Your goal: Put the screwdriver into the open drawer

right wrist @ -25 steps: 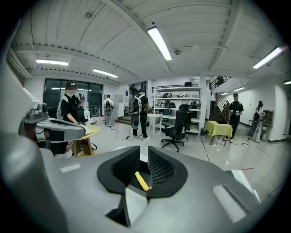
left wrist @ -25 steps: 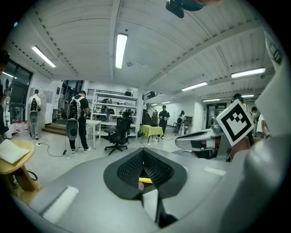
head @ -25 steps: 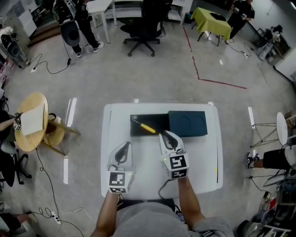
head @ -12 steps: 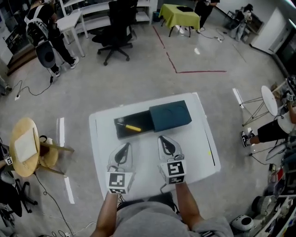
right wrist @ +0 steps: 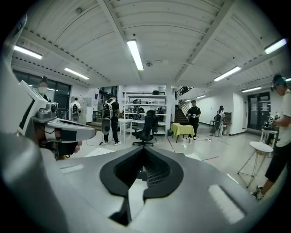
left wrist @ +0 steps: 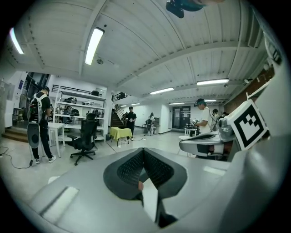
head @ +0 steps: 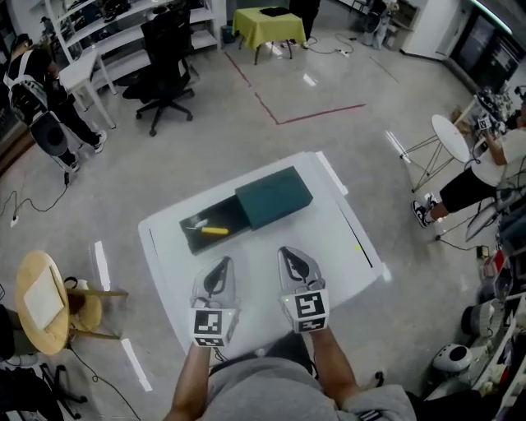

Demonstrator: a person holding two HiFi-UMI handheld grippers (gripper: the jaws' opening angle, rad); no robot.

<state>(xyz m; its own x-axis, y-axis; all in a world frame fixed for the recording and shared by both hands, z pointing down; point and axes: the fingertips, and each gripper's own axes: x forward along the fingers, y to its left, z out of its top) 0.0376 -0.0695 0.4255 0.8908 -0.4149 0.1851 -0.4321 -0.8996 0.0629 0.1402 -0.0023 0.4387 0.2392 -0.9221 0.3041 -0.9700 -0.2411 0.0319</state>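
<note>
The yellow-handled screwdriver (head: pixel 212 231) lies inside the open black drawer (head: pixel 230 219), which is pulled out to the left of a dark teal box (head: pixel 274 196) on the white table (head: pixel 337 247). My left gripper (head: pixel 220 265) and my right gripper (head: pixel 289 255) hover side by side over the near part of the table, well short of the drawer. Both are shut with nothing between the jaws. In the left gripper view the left gripper (left wrist: pixel 143 152) shows its tips meeting. The right gripper (right wrist: pixel 144 150) looks the same in its own view. Both point out across the room.
A round wooden stool (head: pixel 41 300) stands to the left, a small white round table (head: pixel 456 136) and a seated person (head: pixel 493 164) to the right. Beyond the table are a black office chair (head: pixel 164 49), a yellow-green covered table (head: pixel 263 20) and another person (head: pixel 37 90).
Both grippers have drawn back from the drawer toward the table's near edge. The right gripper's jaws have shut. The screwdriver stays in the drawer. The head view has swung round.
</note>
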